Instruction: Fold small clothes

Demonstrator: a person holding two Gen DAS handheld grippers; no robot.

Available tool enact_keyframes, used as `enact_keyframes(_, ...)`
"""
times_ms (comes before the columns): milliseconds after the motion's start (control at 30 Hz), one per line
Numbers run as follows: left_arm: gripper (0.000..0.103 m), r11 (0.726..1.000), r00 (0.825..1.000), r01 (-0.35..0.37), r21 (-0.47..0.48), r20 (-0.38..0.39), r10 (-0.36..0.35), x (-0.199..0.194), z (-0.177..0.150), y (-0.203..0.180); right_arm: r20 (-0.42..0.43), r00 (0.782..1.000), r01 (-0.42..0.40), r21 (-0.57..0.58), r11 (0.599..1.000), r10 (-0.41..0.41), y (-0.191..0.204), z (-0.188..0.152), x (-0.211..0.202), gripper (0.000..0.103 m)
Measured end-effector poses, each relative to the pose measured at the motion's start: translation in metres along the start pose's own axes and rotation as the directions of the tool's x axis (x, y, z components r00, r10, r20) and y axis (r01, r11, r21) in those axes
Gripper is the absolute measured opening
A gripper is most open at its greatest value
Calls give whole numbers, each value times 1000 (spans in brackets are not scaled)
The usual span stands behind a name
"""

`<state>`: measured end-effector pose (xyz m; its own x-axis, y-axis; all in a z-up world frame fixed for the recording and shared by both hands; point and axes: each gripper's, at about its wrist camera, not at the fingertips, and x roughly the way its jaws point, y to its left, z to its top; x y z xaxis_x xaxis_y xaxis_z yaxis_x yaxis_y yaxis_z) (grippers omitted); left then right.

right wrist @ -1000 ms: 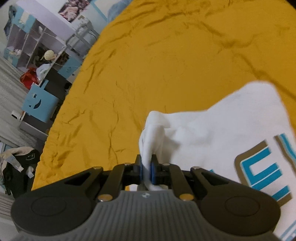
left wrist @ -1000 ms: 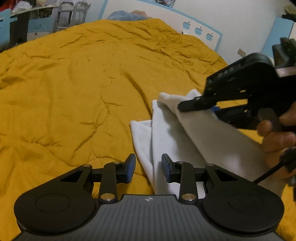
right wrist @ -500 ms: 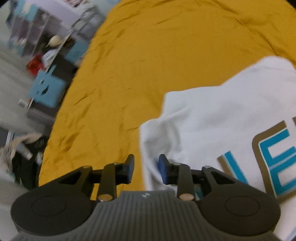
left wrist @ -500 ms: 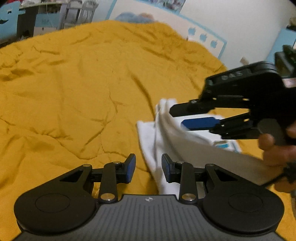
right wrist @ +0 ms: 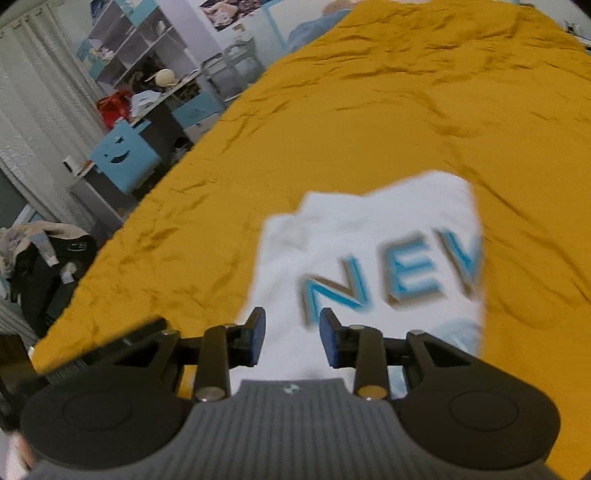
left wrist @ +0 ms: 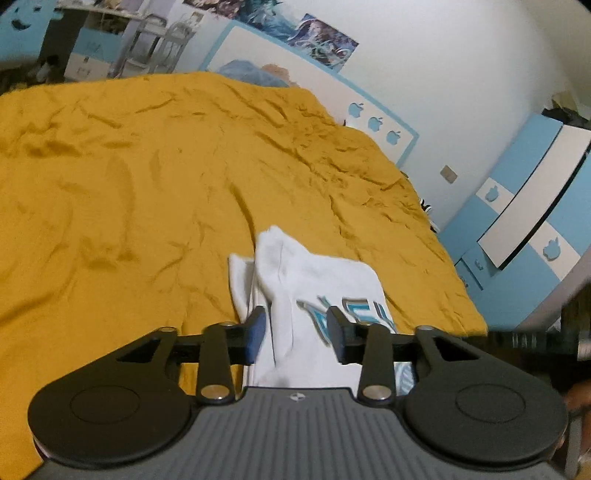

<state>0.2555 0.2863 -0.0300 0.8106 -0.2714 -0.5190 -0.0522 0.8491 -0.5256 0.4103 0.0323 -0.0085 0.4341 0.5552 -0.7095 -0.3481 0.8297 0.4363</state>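
While both sets of tongs hang over the bed, neither holds anything: left tongs (left wrist: 297,332) stand apart with cloth showing in the gap, right tongs (right wrist: 291,338) likewise apart above the fabric.

One garment counted: a white T-shirt (left wrist: 321,284), lying partly folded on the mustard bedspread (left wrist: 129,192), near the bed's close edge in both views.

Left wrist view only: a raised fold of the shirt (left wrist: 271,243) standing up at its far end, a second layer edge peeking out to its left; headboard (left wrist: 321,96) with three apple cut-outs; poster (left wrist: 295,29) above it; blue-and-white wardrobe (left wrist: 532,206) at right; a sliver of a hand (left wrist: 576,398) at the right margin. Print on the shirt reads only as blurred blue strokes here.

Right wrist view only: shirt (right wrist: 373,258) seen flatter, blue letters "NEV" (right wrist: 395,277) legible though motion-blurred; bedspread (right wrist: 369,110) running far beyond; open shelving (right wrist: 140,48) with clutter; one blue box with a smiling face (right wrist: 123,157); pale curtain (right wrist: 33,129); a dark heap of clothing or bags (right wrist: 44,266) on the floor at left.

Contact between tongs and shirt: cannot tell in either view.
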Motion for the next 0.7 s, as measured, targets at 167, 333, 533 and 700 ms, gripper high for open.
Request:
enact_keyframes(167,47,992,997,39,-117,-65,-47,-3,-24,11,-3,997,80,-9,997,-80,-32,-49,-26,33)
enact_keyframes(333,46,971,991,55,-231,-104,-81,11,-46,17,17,986,165,-71,984,-165,-45,-87,-39,38)
enact_keyframes(533,47,942,992,9,-336,-119,-52,44,-45,32,39,978,209,-182,961,-206,-40,-107,-40,46)
enact_keyframes(700,19,958,991,-7,-287,-129,-32,55,-36,31,32,967,254,-224,941,-254,-44,-115,-23,44)
